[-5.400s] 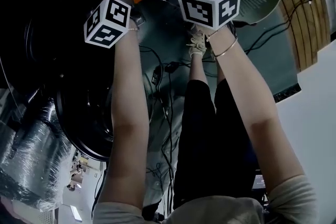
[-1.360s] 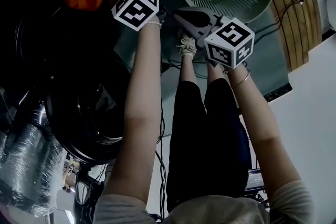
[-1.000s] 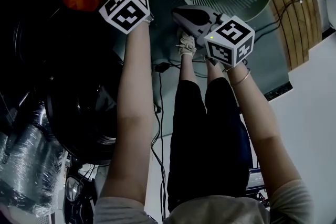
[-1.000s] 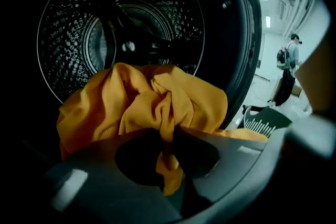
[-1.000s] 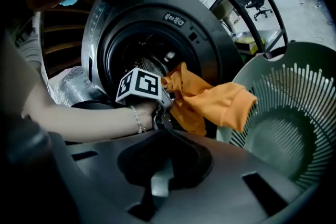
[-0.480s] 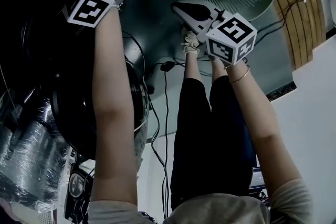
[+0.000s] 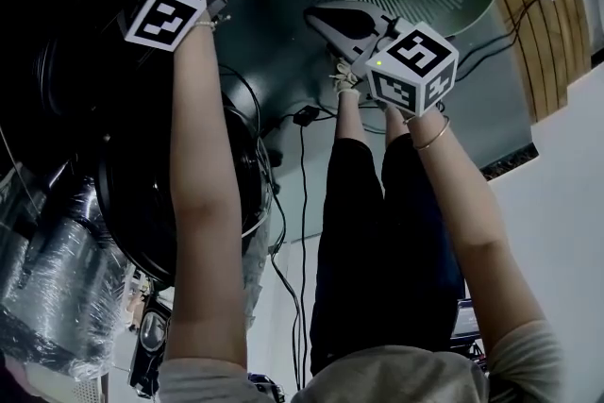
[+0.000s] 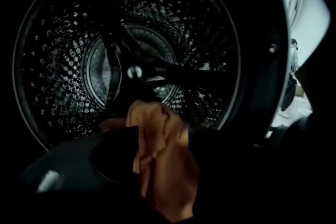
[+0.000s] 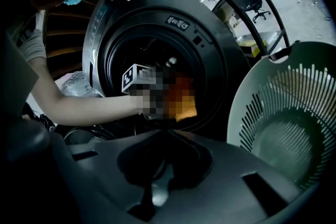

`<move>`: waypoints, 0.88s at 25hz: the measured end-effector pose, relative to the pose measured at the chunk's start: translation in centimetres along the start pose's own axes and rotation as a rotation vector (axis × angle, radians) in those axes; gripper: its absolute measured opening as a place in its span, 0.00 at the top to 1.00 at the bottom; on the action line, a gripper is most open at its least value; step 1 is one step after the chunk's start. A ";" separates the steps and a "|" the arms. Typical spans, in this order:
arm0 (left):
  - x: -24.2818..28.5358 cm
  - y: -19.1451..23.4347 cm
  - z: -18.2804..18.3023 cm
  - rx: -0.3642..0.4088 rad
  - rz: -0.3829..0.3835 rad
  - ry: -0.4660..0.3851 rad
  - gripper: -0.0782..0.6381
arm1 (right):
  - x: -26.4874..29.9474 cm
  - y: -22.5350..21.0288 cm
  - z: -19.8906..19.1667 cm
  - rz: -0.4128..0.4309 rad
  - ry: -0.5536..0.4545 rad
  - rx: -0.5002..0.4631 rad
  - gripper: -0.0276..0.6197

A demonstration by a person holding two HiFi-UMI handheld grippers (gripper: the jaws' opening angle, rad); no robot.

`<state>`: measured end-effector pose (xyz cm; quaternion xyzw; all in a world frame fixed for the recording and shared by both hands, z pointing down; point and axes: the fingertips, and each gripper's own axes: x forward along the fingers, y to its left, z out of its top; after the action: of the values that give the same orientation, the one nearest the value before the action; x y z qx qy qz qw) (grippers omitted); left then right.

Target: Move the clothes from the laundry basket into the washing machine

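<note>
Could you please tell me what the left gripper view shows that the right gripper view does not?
Only the left gripper view shows the inside of the drum, with its holes, and the left claw, whose jaws have just been opening with the orange cloth between them. Only the right gripper view shows the washer from outside, the empty basket, the person's left arm, and the shut, empty right claw. Both show the orange cloth at the washer's mouth.
</note>
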<state>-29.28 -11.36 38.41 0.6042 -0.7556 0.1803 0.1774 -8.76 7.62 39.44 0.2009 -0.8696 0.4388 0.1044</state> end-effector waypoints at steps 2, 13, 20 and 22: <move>-1.6 -1.1 -1.3 0.004 -0.013 0.014 0.48 | -0.1 0.0 0.0 0.000 0.004 -0.004 0.94; -4.7 -2.9 -12.5 0.022 0.027 0.303 0.41 | -0.4 -0.6 0.6 -0.028 -0.027 0.015 0.94; -3.8 -4.4 -10.4 0.125 -0.075 0.266 0.80 | -0.3 -0.4 0.4 -0.033 -0.032 0.020 0.94; -4.0 -3.6 -8.5 0.132 -0.066 0.186 0.81 | -0.1 0.1 0.3 -0.028 -0.035 0.021 0.94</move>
<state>-24.53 -4.58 44.08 0.6199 -0.7020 0.2789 0.2125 -8.73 7.42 39.18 0.2219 -0.8636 0.4430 0.0933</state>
